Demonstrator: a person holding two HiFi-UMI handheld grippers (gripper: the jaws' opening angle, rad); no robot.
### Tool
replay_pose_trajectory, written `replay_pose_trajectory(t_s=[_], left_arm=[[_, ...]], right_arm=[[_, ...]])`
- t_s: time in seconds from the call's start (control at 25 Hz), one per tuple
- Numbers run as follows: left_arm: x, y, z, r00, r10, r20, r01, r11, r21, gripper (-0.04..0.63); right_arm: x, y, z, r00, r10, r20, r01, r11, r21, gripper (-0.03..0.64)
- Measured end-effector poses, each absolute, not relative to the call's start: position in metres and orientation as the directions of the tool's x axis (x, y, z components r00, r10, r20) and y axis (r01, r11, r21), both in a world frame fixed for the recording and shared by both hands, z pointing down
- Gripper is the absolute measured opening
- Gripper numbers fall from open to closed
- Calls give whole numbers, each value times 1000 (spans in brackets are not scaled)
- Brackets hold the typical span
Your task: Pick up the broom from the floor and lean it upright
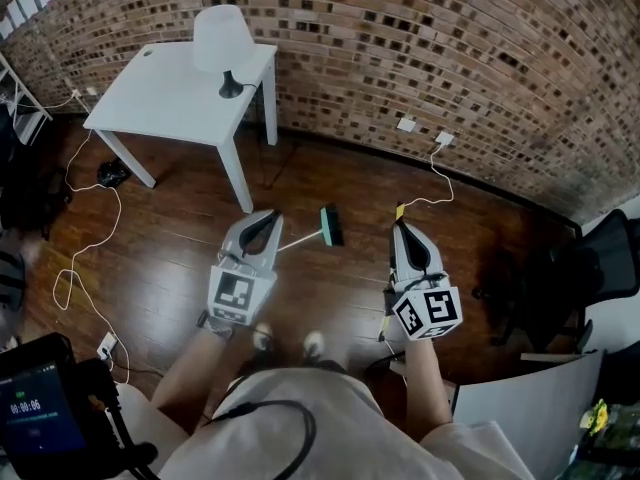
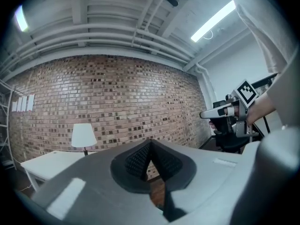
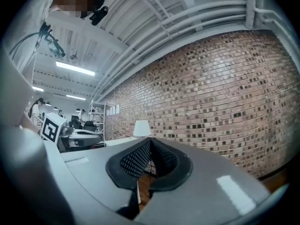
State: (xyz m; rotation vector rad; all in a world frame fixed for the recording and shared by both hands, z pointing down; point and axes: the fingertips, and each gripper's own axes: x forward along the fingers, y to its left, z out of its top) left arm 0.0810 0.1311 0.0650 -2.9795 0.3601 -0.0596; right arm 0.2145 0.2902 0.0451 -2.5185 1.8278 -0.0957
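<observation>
We stand in a room with a brown brick wall [image 1: 420,38] and a dark, glossy wooden floor [image 1: 180,258]. The broom with a green head and a thin pale handle [image 1: 329,226] lies flat on that floor, out from the front corner leg of the white square table [image 1: 165,93] and away from the wall. Its head is on the side farther from the table, and its handle slants back until it passes out of sight behind the left gripper [image 1: 268,216] in the head view. The left gripper is held level above the floor, out in front of the table. The left gripper view shows its ribbed black pads [image 2: 138,159] pressed together with nothing between them. The right gripper [image 1: 403,226] is level too, farther from the table, so the broom head shows between the two grippers. Its pads [image 3: 136,159] also meet, empty. A white lamp with a black base [image 1: 222,38] stands on the table top. A white cable [image 1: 85,258] loops over the floor on the table's other side, and a black office chair [image 1: 590,268] stands well apart from the table, beyond the right gripper.
</observation>
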Motion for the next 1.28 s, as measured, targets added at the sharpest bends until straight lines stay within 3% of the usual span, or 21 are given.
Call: replay_pose_trajectory(t_s=[0.96, 1.28], left_arm=[[-5, -13, 171, 832, -533, 153, -530, -846, -60, 1], [-40, -53, 237, 758, -615, 219, -620, -783, -52, 2]], right_arm=[[190, 109, 142, 42, -980, 195, -997, -54, -60, 14], [154, 37, 213, -117, -955, 272, -993, 106, -57, 14]])
